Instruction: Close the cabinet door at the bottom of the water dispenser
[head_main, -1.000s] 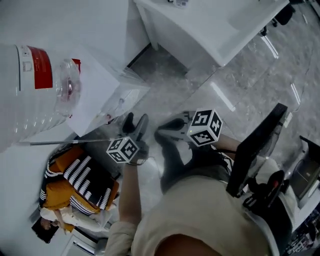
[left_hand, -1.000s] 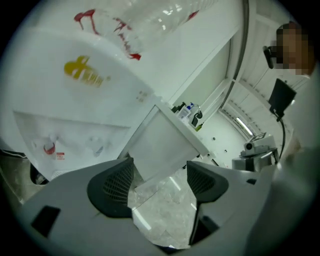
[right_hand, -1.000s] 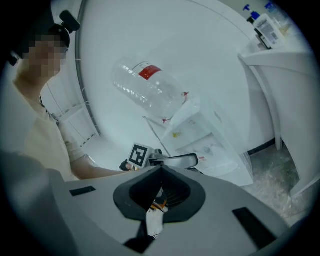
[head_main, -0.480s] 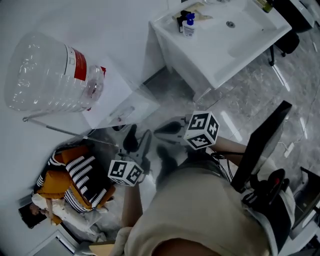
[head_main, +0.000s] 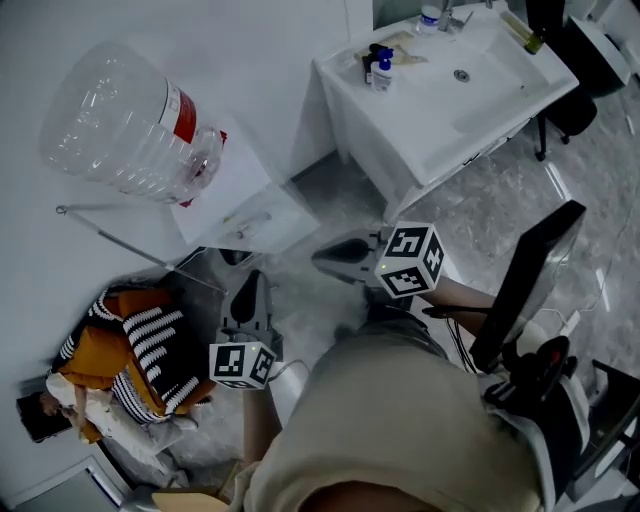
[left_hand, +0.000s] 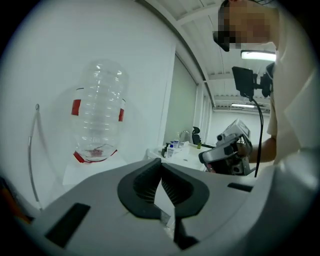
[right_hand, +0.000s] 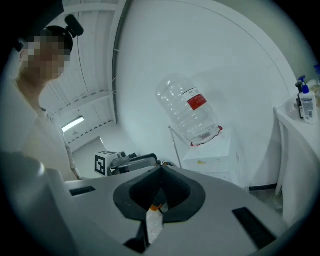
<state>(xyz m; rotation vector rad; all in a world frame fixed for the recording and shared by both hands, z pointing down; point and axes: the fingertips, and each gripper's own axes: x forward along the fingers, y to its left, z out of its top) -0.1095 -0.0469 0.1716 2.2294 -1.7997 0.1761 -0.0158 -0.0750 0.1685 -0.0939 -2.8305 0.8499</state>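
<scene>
Jaws on both the left gripper (left_hand: 161, 166) and the right gripper (right_hand: 160, 172) are pressed together on nothing, side by side near the cabinet door (head_main: 275, 222) at the foot of the white water dispenser (head_main: 225, 185), beneath its upended bottle (head_main: 130, 125).

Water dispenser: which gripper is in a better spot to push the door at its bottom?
Probably left. The left gripper, jaws shut, sits right by the water dispenser's foot; the right gripper hangs further toward the sink. The door itself isn't clear here.
</scene>
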